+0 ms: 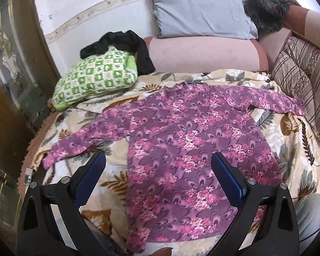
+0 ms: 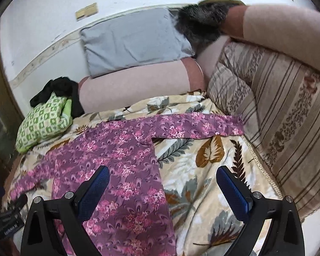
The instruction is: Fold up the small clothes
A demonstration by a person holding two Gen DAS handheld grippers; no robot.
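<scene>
Thin, limp purple floral top (image 1: 181, 140) lies flat on the leaf-print blanket (image 2: 202, 170).
Left gripper (image 1: 159, 166) and right gripper (image 2: 163, 181) hover, jaws spread, empty; likely pinch the sleeve ends at 9 and 2 o'clock.

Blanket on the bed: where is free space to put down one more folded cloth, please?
The leaf blanket lies bare between the purple floral top body, its sleeve above and the striped cushion. A smaller patch sits below the other sleeve. The corner with the green checked bundle and black garment is crowded.
</scene>
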